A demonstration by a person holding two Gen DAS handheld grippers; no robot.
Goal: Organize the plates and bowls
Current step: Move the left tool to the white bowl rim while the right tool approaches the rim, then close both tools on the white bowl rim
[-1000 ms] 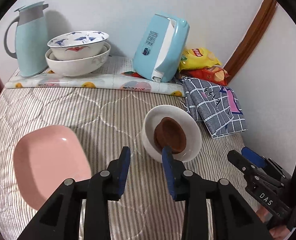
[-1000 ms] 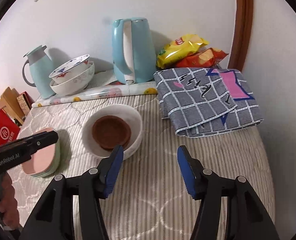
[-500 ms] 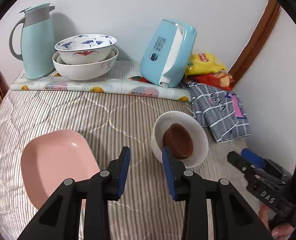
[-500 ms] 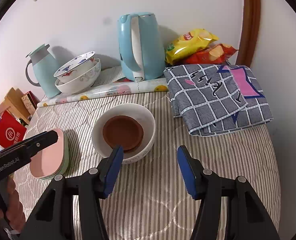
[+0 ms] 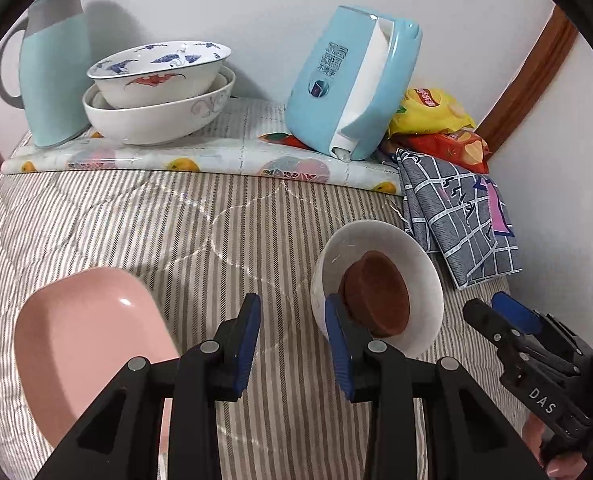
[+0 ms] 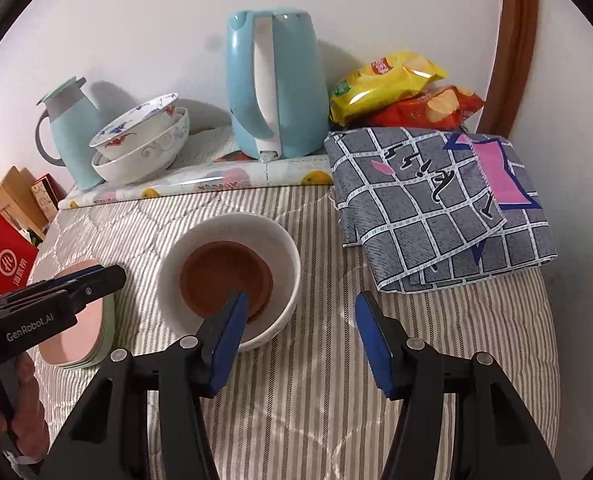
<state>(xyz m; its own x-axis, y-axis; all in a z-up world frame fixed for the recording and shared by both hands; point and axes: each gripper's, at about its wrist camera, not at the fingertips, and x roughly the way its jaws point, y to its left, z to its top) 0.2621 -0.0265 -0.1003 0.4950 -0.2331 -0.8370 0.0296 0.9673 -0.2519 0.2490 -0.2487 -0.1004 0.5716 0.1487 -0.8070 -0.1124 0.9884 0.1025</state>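
Note:
A white bowl (image 5: 380, 236) (image 6: 284, 252) with a brown dish (image 5: 376, 292) (image 6: 220, 276) inside it stands on the striped cover. My left gripper (image 5: 292, 320) (image 6: 110, 276) is open and empty, just left of that bowl; its right finger overlaps the bowl's near rim. A pink plate (image 5: 88, 340) lies at the left, on top of a small stack (image 6: 80, 332). My right gripper (image 6: 301, 308) (image 5: 486, 304) is open and empty at the bowl's right side, its left finger over the near rim. Two patterned bowls (image 5: 156, 116) (image 6: 144, 148) sit nested at the back.
Along the back wall stand a pale blue jug (image 5: 52, 60), a blue kettle (image 6: 272, 76) and snack bags (image 6: 396, 88). A folded checkered cloth (image 6: 436, 204) lies right of the bowl. Red and brown boxes (image 6: 12, 248) sit beyond the left edge.
Both grippers have moved forward and down towards the white bowl, which looks larger and closer. Neither pair of jaws has changed its width.

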